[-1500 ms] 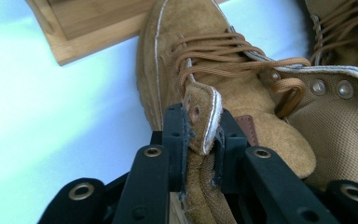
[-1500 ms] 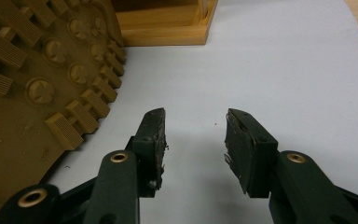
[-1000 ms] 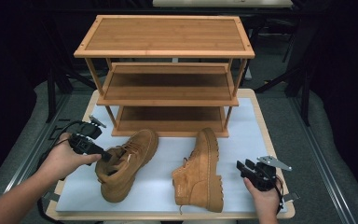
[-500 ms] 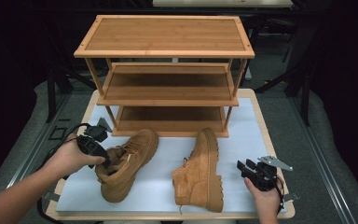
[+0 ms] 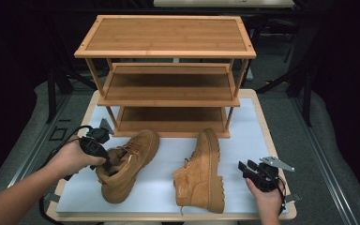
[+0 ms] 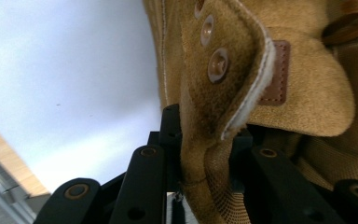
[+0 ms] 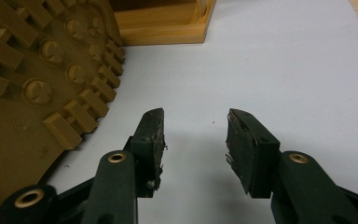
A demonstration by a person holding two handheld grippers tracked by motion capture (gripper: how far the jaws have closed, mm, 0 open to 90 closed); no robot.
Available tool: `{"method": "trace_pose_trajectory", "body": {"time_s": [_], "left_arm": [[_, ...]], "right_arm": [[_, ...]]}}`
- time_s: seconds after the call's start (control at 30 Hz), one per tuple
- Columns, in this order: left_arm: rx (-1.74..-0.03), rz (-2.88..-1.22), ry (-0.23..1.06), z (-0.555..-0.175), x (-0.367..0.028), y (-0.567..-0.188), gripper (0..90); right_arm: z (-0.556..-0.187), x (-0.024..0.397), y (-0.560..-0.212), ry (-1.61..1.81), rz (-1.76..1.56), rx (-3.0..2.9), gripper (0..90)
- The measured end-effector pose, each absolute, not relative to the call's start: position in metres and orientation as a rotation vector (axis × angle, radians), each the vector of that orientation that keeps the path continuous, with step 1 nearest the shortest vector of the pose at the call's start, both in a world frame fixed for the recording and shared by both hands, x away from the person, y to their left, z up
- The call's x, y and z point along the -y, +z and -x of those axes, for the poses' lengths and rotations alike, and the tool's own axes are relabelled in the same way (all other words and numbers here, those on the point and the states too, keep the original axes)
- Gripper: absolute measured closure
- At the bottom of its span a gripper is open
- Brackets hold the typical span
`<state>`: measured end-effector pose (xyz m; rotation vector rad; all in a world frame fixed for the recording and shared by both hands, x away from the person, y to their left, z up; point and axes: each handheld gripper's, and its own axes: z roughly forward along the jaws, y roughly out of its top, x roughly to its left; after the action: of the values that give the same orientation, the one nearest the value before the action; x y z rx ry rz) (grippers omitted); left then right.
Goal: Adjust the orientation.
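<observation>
Darkness surrounds the desk (image 5: 267,136), whose white top carries a three-tier bamboo shoe rack (image 5: 166,70) and two tan suede lace-up boots. My left tongs (image 6: 205,149) are pinching the collar of the tan suede boot lying on its side (image 5: 126,164), one jaw outside the eyelet flap and one inside the opening. My right tongs (image 7: 193,140) hang spread over bare white surface, holding nothing; the second tan boot tipped onto its side (image 5: 201,173) lies just to their left, its lugged sole facing them. The rack's lowest tier sits beyond both tongs.

I judge the risk to be in the left grip: it has only a thin fold of soft suede near the edge, so on lifting the boot's weight could swing the toe down, drag the flap out, or knock the toe against the rack's lower rail.
</observation>
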<state>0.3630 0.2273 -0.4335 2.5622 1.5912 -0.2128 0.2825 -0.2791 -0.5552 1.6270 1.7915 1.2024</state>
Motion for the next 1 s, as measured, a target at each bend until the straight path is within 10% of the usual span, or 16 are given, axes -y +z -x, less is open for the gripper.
{"method": "trace_pose_trajectory", "body": {"time_s": [1.0], "left_arm": [[-1.565, -2.068, -0.58, -0.362, -0.276, -0.416, 79.1]], "right_arm": [[-0.282, 0.286, -0.556, 1.22, -1.661, -1.748, 55.6]]}}
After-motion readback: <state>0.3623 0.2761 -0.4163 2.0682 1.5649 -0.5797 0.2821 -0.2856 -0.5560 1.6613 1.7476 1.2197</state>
